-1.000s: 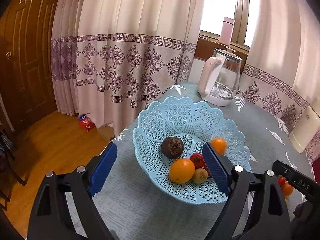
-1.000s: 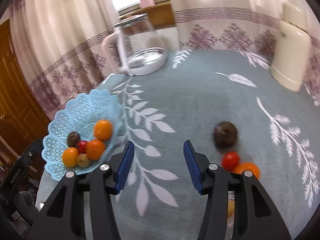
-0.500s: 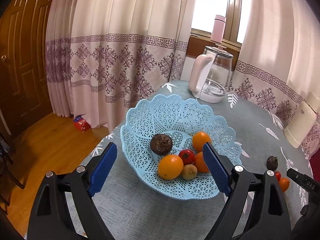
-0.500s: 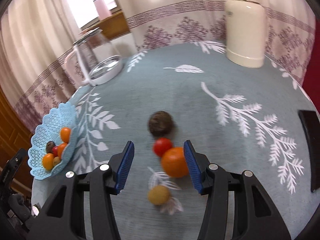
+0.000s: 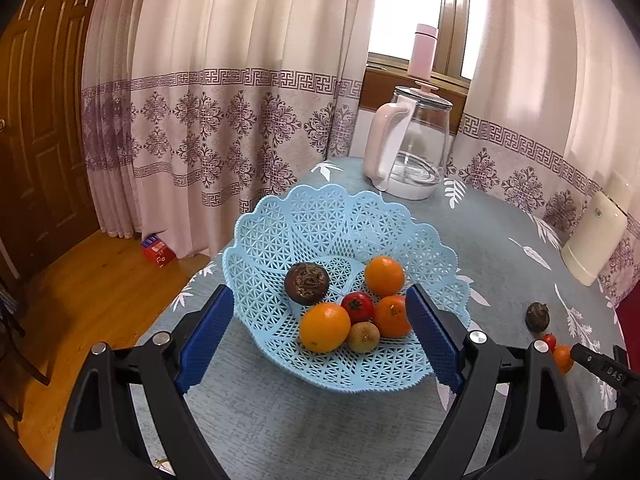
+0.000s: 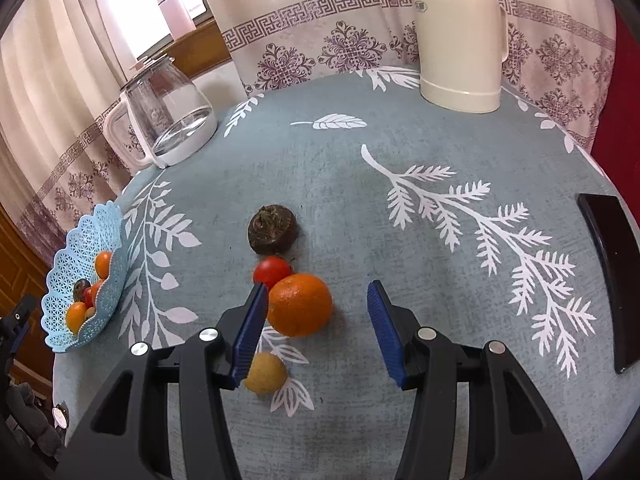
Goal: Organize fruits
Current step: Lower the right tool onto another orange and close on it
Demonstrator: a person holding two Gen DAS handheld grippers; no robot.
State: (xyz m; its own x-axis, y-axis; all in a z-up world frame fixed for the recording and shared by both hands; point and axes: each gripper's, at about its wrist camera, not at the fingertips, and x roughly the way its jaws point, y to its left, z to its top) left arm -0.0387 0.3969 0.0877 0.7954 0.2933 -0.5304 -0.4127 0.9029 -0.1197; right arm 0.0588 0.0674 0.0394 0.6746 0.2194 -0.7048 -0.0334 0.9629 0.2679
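The right claw is spread wide over an orange on the table, its left finger beside the fruit (a tomato touches it). The left claw gapes wide around the basket, gripping nothing.
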